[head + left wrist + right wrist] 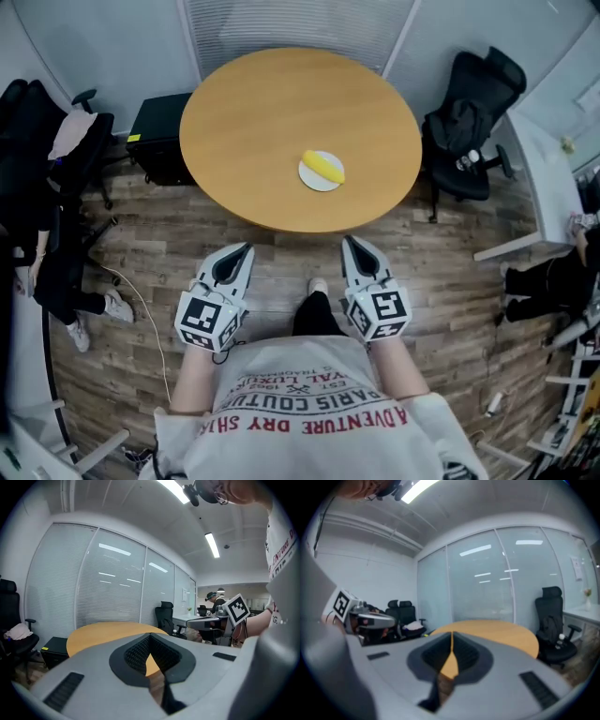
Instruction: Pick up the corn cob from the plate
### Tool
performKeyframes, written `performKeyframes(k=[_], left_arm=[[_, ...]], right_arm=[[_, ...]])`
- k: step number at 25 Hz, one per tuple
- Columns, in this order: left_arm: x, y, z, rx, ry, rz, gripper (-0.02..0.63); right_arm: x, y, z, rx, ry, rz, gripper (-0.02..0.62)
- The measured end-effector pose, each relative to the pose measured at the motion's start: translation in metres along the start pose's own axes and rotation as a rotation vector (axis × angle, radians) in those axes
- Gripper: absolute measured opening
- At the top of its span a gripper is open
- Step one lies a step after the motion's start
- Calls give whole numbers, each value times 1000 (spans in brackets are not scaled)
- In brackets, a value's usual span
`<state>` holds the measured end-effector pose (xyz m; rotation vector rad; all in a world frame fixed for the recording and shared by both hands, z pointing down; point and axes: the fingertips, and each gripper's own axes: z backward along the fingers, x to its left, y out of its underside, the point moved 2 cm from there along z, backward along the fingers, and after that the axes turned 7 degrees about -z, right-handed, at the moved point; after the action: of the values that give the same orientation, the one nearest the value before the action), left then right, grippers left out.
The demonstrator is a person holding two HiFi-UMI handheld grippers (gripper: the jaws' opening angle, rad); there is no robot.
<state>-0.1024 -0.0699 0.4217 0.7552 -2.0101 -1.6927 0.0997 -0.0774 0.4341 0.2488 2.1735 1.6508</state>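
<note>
Risk is a clumsy nudge: corn cob (325,166) lies on plate (308,179) well ahead of left gripper (244,249) and right gripper (350,242), and w/ both clenched on nothing (tips meeting), arriving unopened would prob shove it off the plate.

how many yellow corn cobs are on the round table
1: a yellow corn cob lies on the white round plate, just off centre on the wooden table. None hidden.
</note>
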Motion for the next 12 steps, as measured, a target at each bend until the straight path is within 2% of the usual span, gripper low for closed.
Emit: performKeyframes(k=[7, 12], left_arm=[[13, -27, -99, -5, -116, 18, 32], [16, -33, -164, 14, -149, 13, 32]], right_arm=[[-85, -42, -76, 35, -129, 22, 29], [-135, -55, -122, 72, -190, 32, 31]])
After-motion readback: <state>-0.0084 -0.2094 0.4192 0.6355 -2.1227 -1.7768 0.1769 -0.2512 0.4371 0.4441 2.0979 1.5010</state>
